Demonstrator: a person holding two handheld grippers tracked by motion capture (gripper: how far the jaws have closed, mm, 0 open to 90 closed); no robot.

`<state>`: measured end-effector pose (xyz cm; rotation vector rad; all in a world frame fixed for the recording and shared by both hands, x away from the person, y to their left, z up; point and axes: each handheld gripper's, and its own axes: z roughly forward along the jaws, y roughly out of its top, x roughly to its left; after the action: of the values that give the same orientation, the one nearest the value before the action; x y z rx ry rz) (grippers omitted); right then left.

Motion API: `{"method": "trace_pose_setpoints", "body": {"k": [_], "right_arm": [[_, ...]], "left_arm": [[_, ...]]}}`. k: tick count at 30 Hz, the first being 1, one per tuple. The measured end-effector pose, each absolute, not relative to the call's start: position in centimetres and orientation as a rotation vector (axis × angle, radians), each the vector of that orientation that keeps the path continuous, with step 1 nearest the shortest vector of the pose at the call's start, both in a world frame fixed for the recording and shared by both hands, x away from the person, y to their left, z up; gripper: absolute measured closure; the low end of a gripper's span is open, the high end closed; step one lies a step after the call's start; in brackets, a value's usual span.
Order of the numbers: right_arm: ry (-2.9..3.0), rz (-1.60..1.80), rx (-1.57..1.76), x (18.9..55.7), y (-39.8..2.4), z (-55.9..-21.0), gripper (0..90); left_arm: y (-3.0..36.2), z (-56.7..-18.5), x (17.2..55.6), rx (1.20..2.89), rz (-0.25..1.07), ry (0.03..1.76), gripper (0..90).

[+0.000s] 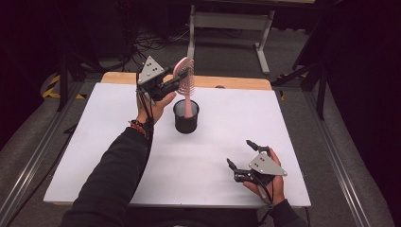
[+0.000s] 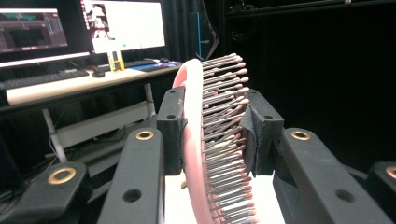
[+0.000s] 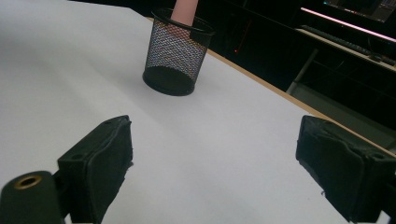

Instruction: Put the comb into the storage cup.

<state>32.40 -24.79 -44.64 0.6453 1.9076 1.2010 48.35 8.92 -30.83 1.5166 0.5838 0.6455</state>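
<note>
High view: left hand-held gripper point(image 1: 174, 81) is raised over the far-left part of the white table point(image 1: 118, 156), jaws clamped on the head of a pink hairbrush point(image 1: 184, 78). Brush stands roughly upright, handle end down inside a black mesh cup point(image 1: 186, 120); head sticks out well above the cup rim. Cup sits on the table near the middle, toward the far edge, just beside the left hand point(image 1: 153, 106). Dark sleeve point(image 1: 113, 179) runs in from the bottom.

Right hand-held gripper point(image 1: 241, 158) rests low at the near-right part of the table, well apart from the cup, jaws spread with nothing between them. Grey three-cornered plate on top of each gripper.

Left gripper view: both black pads press the hairbrush point(image 2: 194, 140) head, one on the pink back, the other against the bristle tips point(image 2: 229, 93). Monitors point(image 2: 126, 23) and a keyboard on a desk behind, in a dark room.

Right gripper view: right hand-held gripper point(image 3: 212, 161) jaws stand wide apart over bare white table point(image 3: 70, 65); mesh cup point(image 3: 177, 53) ahead, upright, pink hairbrush point(image 3: 184, 11) handle poking into it. Wooden table edge point(image 3: 261, 81) shows past the white sheet.
</note>
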Motion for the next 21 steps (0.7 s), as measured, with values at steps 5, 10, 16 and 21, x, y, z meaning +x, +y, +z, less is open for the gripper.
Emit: {"method": "trace_pose_setpoints", "body": {"k": [5, 10, 16, 21], "right_arm": [[1.914, 1.187, 0.639, 32.4, -24.6, -44.7, 11.5], [1.915, 1.184, 0.641, 32.4, -24.6, -44.7, 11.5], [1.921, 1.179, 0.642, 32.5, -24.5, -44.8, 11.6], [1.923, 1.178, 0.642, 32.5, -24.5, -44.8, 11.6]], "left_arm": [[9.1, -32.1, 48.5, 1.514, 0.611, 0.608, 64.8], [9.0, -33.1, 48.4, 1.536, 0.595, 0.619, 64.6], [8.7, -34.3, 48.5, 1.571, 0.576, 0.63, 64.5], [8.6, -34.7, 48.5, 1.572, 0.57, 0.638, 64.5]]}}
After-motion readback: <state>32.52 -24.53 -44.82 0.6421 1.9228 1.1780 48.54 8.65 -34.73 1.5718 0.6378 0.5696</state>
